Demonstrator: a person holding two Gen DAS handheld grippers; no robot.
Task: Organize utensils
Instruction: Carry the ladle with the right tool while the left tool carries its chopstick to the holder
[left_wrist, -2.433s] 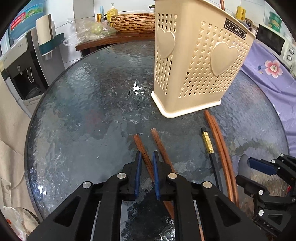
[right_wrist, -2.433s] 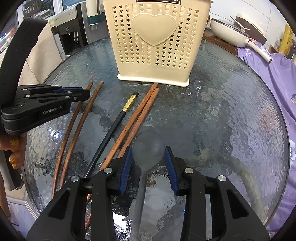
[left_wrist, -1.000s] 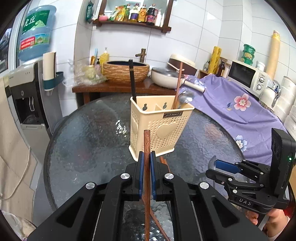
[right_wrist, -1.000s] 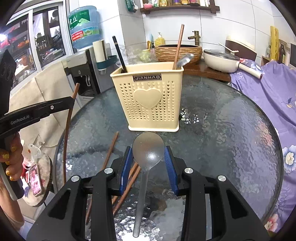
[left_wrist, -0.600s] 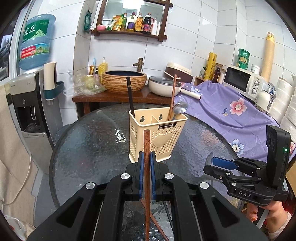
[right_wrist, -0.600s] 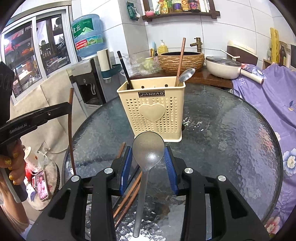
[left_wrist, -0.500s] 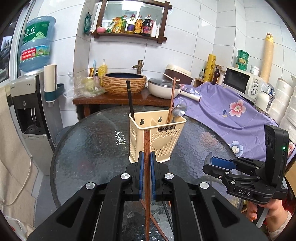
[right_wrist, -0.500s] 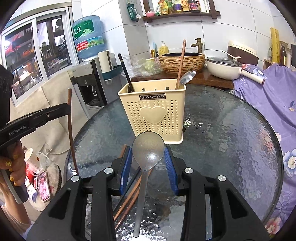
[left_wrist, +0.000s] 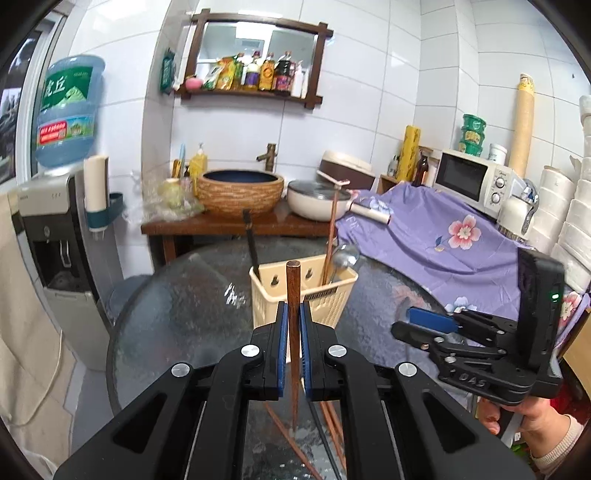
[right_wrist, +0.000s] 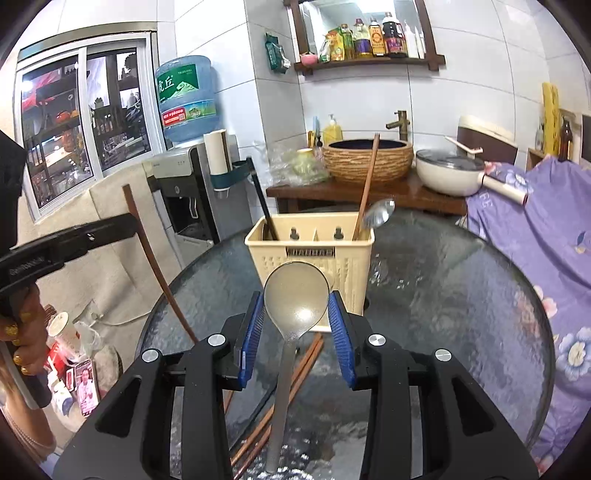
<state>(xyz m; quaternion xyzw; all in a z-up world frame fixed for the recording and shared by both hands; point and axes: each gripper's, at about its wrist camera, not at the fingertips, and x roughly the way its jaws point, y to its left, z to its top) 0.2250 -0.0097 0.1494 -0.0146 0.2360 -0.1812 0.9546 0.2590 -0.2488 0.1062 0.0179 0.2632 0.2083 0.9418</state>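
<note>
My left gripper (left_wrist: 290, 314) is shut on a brown wooden chopstick (left_wrist: 293, 284) and holds it upright above the glass table (left_wrist: 177, 317). My right gripper (right_wrist: 295, 314) is shut on a metal spoon (right_wrist: 295, 295), bowl up. The cream utensil basket (right_wrist: 310, 254) stands at mid-table behind both; it holds a black chopstick (right_wrist: 264, 206), a brown chopstick (right_wrist: 365, 184) and a spoon (right_wrist: 378, 212). Loose chopsticks (right_wrist: 295, 369) lie on the glass below the grippers. The left gripper and its chopstick (right_wrist: 155, 251) show at the left of the right wrist view; the right gripper (left_wrist: 428, 321) shows at the right of the left wrist view.
A water dispenser (left_wrist: 55, 236) stands left of the table. A wooden bench with a woven basin (left_wrist: 240, 192) and a pot (left_wrist: 317, 199) is behind. A purple floral cloth (left_wrist: 443, 236) covers furniture at right, with a microwave (left_wrist: 476, 181).
Both grippers have risen higher above the table with their utensils held. The basket looks smaller and farther below. Grips are unchanged.
</note>
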